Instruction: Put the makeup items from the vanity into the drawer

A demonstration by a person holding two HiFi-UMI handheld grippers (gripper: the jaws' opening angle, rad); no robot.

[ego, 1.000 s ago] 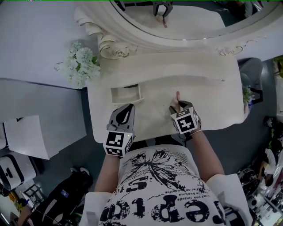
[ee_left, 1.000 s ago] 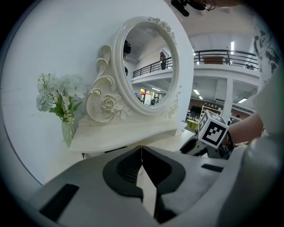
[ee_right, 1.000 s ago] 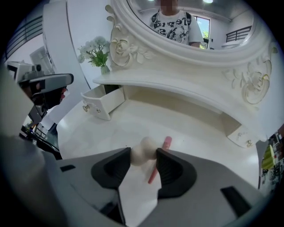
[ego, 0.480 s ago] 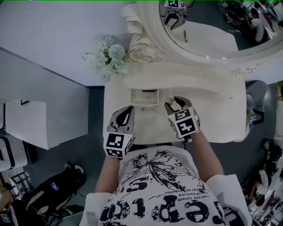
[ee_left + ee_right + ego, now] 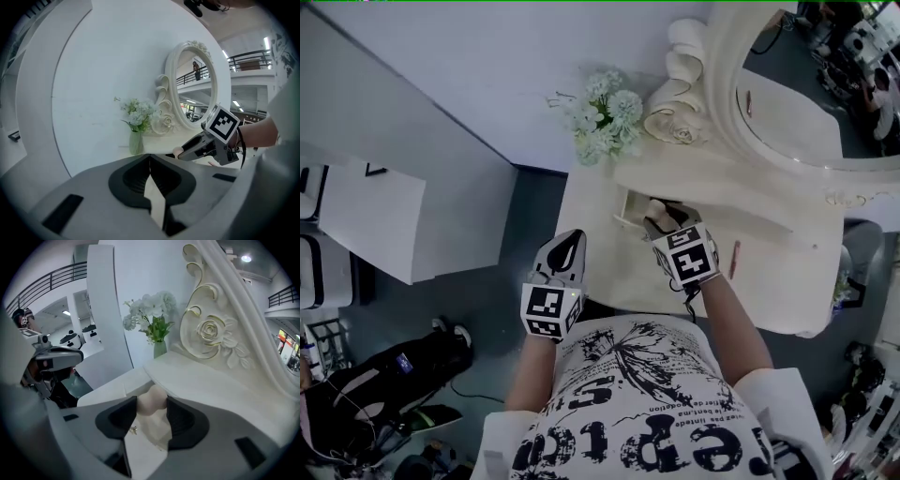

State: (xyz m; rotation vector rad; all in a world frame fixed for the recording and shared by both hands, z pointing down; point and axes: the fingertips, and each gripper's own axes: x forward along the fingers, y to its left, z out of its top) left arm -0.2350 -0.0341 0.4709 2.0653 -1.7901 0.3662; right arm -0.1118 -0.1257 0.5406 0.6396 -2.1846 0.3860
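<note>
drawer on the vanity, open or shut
Open. In the head view the drawer stands pulled out of the vanity front, its side wall and hollow inside showing.

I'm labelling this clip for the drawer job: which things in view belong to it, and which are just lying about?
Job: sponge, pink stick, drawer, vanity.
Lying about: flowers, mirror.
</note>
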